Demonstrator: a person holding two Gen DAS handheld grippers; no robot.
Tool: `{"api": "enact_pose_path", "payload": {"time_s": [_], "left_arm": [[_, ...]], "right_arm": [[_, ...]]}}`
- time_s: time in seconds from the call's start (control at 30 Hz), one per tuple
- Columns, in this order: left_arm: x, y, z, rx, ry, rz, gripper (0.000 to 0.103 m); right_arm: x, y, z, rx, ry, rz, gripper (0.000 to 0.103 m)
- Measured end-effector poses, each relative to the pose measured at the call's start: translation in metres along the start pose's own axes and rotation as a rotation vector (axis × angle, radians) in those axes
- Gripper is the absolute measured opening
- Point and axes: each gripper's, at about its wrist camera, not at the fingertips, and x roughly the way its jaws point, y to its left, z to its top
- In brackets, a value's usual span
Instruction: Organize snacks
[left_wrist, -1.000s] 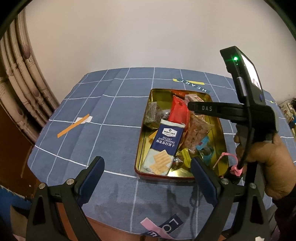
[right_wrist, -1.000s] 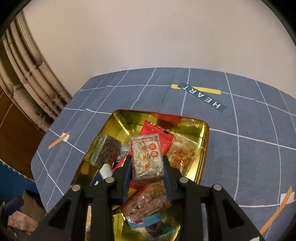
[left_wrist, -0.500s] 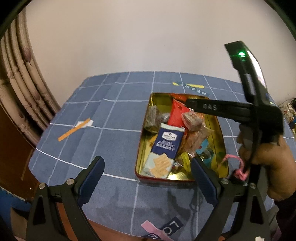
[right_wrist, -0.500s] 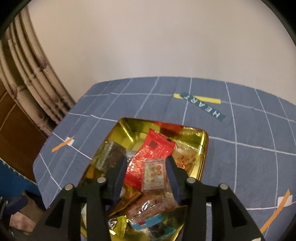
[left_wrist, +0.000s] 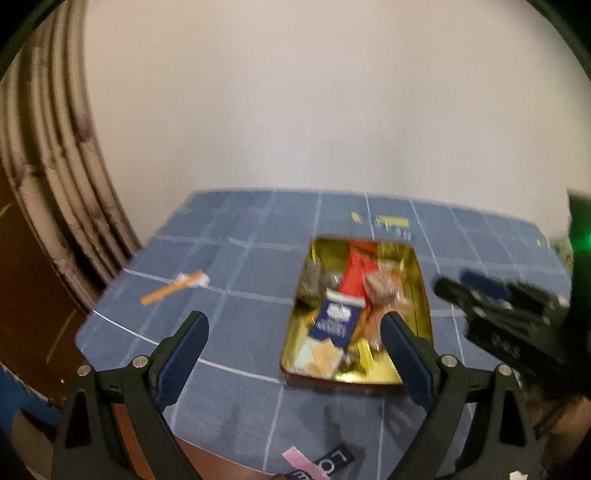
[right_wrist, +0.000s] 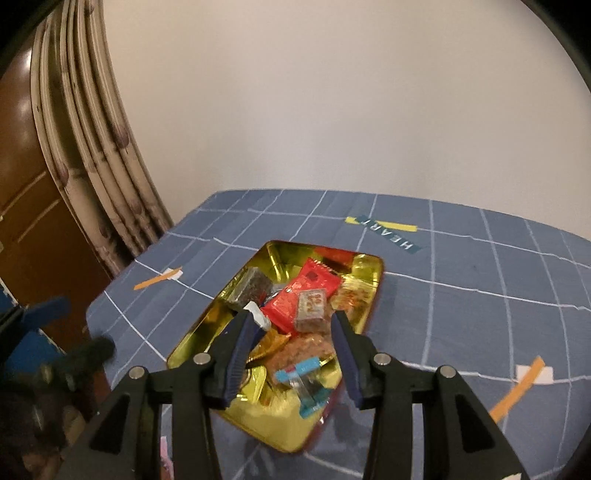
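Dim warm light, motion blur, fisheye edges

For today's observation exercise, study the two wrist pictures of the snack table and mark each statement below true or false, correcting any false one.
1. The snacks lie in a gold tin. True.
2. The right tongs grip the small clear packet. False: the tongs are empty, and the packet lies in the tin on the red packet.
3. The left tongs stand wide open and empty. True.
4. The tablecloth is plain red. False: it is blue with white grid lines.
5. A blue cracker pack lies in the tin. True.
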Motion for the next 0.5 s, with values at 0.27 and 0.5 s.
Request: {"api": "enact_pose_path", "payload": {"time_s": [0.27, 0.5], "left_arm": [[-0.087, 0.010, 0.019, -0.070, -0.297, 0.109, 0.103], [-0.089, -0.007, 0.029, 0.036, -0.250, 0.098, 0.103]], "right_arm": [[-0.063, -0.020, -0.002, 0.020, -0.093, -0.018, 0.046], [-0.086, -0.026, -0.007, 0.035, -0.113, -0.017, 0.048]]}}
